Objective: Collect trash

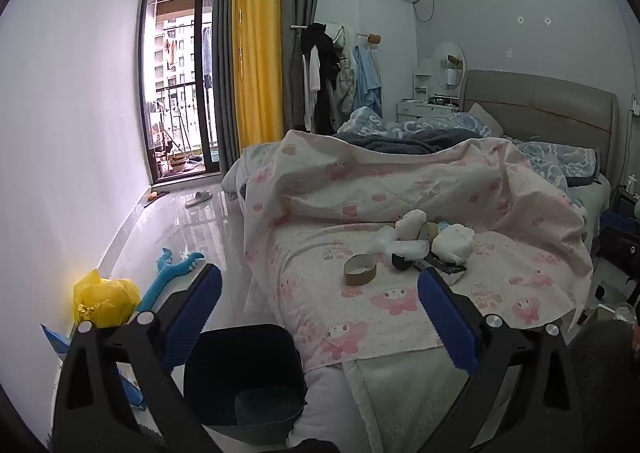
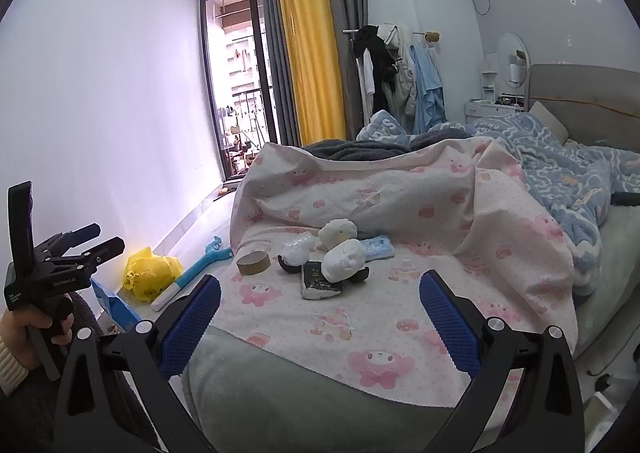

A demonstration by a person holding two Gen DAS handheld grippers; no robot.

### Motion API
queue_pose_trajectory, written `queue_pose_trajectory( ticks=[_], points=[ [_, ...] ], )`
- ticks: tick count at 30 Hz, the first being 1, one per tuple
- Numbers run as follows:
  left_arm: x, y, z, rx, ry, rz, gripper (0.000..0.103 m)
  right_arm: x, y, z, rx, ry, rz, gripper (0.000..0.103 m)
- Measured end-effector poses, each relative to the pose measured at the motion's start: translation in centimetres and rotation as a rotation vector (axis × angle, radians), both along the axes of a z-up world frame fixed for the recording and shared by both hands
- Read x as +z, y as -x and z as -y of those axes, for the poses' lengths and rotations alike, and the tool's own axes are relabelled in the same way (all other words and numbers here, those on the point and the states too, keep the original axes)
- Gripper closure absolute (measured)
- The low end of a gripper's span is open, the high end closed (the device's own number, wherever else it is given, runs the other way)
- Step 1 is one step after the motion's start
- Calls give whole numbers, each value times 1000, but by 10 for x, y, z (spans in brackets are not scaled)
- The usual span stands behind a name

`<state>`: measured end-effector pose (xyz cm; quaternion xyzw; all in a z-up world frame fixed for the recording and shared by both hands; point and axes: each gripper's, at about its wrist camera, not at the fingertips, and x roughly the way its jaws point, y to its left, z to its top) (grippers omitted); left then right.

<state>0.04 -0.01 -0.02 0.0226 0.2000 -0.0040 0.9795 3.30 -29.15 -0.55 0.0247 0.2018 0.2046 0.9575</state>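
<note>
Jaws of both grippers stand wide apart and hold nothing; the left gripper (image 1: 320,313) hangs over a dark bin (image 1: 244,377) on the floor by the bed's foot; the right gripper (image 2: 320,317) faces the bed (image 2: 400,337). Trash lies clustered on the pink quilt beyond: a cardboard tape ring (image 2: 253,262), crumpled clear plastic (image 2: 296,251), white tissue wads (image 2: 344,255), a dark wrapper (image 2: 320,281). Collection looks barely begun; the bin's visible inside seems empty, every piece uncollected.
</note>
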Motion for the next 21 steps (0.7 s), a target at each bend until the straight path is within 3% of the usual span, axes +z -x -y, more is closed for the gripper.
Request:
queue_pose_trajectory(
  ticks=[21],
  points=[
    [0, 0, 0, 0, 3, 2, 3, 0, 0, -1, 2, -2, -1, 3]
  ],
)
